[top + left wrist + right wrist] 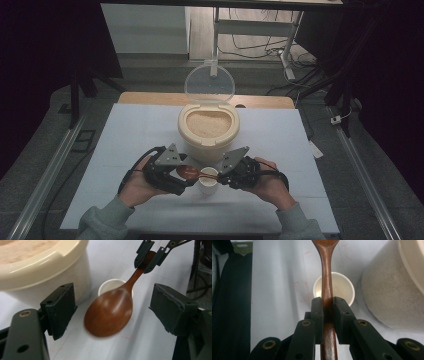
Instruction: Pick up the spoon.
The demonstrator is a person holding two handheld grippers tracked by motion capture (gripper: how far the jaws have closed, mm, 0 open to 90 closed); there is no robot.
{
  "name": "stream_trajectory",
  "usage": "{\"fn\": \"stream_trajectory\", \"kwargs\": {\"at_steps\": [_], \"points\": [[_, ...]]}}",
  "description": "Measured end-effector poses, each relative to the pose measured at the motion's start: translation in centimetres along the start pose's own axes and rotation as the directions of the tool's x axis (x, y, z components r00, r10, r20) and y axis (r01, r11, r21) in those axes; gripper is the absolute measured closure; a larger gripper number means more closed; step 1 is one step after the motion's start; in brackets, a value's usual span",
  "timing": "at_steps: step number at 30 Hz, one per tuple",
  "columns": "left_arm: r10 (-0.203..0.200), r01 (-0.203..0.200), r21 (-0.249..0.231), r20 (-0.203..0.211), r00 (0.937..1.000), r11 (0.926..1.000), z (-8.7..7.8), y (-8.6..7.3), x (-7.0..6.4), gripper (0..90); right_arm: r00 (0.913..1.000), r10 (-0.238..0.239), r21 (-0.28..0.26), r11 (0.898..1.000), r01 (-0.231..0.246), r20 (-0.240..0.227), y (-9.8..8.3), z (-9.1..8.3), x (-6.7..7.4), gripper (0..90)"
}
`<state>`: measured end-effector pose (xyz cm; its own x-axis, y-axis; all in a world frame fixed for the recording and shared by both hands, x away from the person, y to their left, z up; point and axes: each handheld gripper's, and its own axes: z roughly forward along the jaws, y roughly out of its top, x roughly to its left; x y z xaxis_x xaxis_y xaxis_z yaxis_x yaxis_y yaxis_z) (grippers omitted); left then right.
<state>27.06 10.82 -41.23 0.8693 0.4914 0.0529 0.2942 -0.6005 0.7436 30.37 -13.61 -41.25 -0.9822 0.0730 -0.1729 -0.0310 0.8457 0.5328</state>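
Spoon (pixel 108 312) of dark wood hangs level above the small white cup (pixel 342 287), handle clamped in the right tool (pixel 327 302). Bowl end sits between the left tool's (pixel 112 315) wide jaws, untouched by either pad. Cup stands on the table (pixel 135 130), just in front of the cream rice container (pixel 208 131), whose clear lid stands up.

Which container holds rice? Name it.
The big cream container with the clear lid hinged open: it is filled with pale rice. The small white cup in front of it, under the wooden spoon, looks empty in the right gripper view.
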Motion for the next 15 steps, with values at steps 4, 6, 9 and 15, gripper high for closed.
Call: {"fn": "stream_trajectory", "kwargs": {"at_steps": [4, 6, 9, 15], "points": [[0.027, -0.027, 0.038, 0.02, 0.9994, 0.9989, 1.1, 0.7, -0.2, 23.5, 1.0, -0.01, 0.006, 1.0, 0.01, 0.001, 0.2, 0.2, 0.2, 78.5], [0.047, -0.05, 0.073, 0.031, 0.9984, 0.9961, 1.6, 0.9, -0.3, 25.2, 0.9998, -0.019, 0.011, 1.0, 0.019, 0.003, 0.3, 0.2, 0.4, 78.5], [0.056, -0.06, 0.091, 0.043, 0.9975, 0.9941, 1.9, 1.1, -0.3, 28.8, 0.9995, -0.031, 0.017, 0.999, 0.031, 0.007, 0.5, 0.3, 0.6, 78.5], [0.089, -0.102, 0.15, 0.09, 0.9919, 0.9834, 2.9, 1.3, -0.4, 37.1, 0.9982, -0.059, 0.033, 0.998, 0.058, 0.01, 0.8, 0.8, 0.9, 78.5]]}}
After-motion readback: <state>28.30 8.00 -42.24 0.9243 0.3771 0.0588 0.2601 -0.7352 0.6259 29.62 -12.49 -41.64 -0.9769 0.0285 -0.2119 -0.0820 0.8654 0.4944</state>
